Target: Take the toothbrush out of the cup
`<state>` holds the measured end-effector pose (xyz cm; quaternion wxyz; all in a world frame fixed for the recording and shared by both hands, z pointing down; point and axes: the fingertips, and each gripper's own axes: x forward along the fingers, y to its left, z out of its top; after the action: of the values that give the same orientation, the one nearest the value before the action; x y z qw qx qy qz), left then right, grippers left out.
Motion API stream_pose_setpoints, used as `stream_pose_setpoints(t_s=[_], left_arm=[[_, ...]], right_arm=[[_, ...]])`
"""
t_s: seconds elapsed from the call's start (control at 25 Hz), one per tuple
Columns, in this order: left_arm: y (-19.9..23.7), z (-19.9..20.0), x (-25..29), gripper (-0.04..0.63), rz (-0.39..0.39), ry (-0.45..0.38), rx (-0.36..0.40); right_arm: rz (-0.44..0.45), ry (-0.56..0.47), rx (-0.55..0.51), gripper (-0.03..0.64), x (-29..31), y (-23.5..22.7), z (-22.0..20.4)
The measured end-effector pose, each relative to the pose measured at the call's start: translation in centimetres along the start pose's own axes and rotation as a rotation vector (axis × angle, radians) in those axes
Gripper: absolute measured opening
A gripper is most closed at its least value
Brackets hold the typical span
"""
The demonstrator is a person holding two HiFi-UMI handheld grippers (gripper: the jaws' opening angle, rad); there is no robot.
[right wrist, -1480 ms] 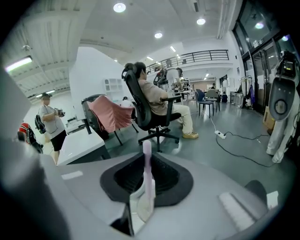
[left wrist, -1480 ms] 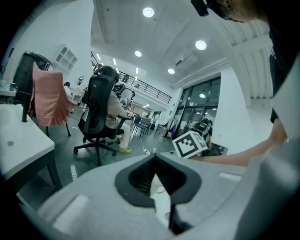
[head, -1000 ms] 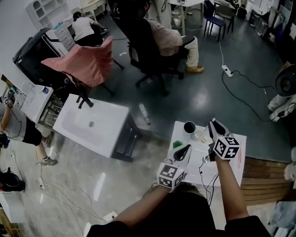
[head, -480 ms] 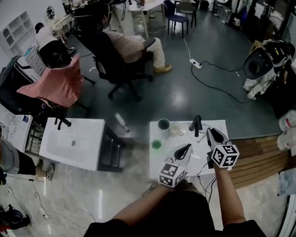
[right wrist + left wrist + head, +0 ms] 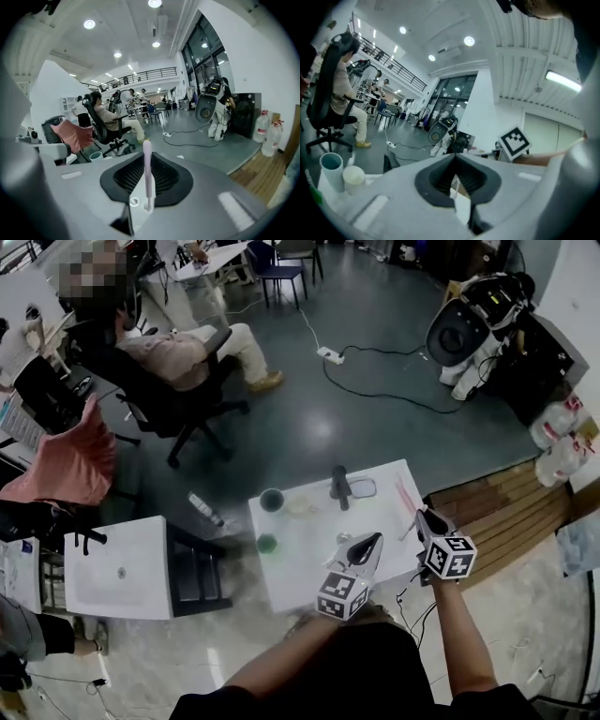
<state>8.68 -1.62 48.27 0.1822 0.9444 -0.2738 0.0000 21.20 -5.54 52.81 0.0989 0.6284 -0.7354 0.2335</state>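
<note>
Toothbrush (image 5: 147,180), gripped in right tool (image 5: 146,157), points forward along it.

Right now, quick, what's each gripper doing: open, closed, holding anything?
Left gripper: closed, nothing between its jaws.
Right gripper: closed on the toothbrush.
</note>
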Motion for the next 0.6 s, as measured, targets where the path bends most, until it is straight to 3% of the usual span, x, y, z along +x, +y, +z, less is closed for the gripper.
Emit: stream_pose_setpoints(t_s=[0.28, 0.6], left_arm=[[-2.8, -3.9, 6.8, 0.002, -0.018, 0.047, -0.014], [-1.5, -5.3, 11.5, 0.002, 0.033, 0.092, -0.051]], right_arm=[[-0.058, 0.097, 0.042, 0.049, -0.5, -10.3, -5.3], [-0.04, 0.221, -0.044, 0.05, 3.6, -16.0, -6.6]])
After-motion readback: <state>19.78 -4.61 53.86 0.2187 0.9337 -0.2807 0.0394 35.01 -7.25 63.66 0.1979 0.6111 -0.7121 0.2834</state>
